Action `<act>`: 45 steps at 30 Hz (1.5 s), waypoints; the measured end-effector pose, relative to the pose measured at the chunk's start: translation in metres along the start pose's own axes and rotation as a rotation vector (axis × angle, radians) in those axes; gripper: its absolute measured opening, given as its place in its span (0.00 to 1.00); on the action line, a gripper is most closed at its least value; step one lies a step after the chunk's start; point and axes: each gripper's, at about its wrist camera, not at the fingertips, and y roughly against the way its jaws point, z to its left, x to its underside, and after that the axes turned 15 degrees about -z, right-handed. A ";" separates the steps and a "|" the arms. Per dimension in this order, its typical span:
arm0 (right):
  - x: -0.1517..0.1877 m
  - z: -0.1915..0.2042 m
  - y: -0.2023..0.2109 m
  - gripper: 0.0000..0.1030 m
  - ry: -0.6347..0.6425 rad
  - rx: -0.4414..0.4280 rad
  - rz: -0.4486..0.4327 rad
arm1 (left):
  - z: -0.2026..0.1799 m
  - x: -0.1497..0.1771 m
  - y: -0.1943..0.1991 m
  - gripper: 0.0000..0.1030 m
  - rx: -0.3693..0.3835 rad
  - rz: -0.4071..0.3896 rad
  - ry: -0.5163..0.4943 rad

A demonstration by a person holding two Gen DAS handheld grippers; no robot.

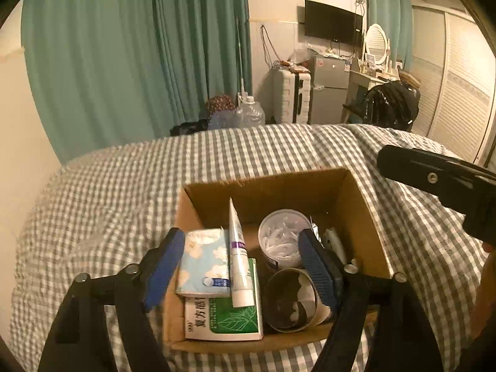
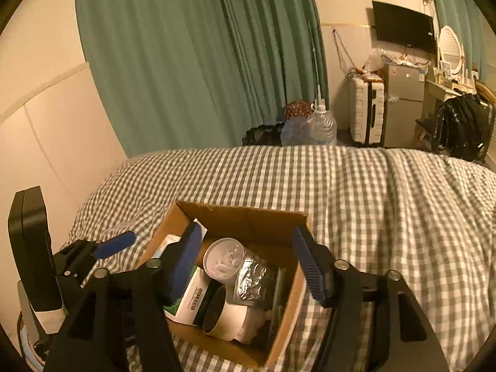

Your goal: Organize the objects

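Count: one cardboard box; one tissue pack; one tube; one medicine carton; one tub; one paper cup; one foil packet.
Box: brown, open-topped, on the checked bedspread, well in from its edges.
Contents: tissue pack and tube lie on the green-and-white carton at left; clear tub of white pieces upright; cup on its side; crumpled foil beside them.
Left gripper: jaws spread, empty, above the box.
Right gripper: jaws apart, empty, above the box.
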 end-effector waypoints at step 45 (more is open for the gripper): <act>0.044 0.037 0.160 1.00 0.217 0.238 -0.339 | -0.014 0.021 0.170 1.00 -0.122 -0.383 -0.003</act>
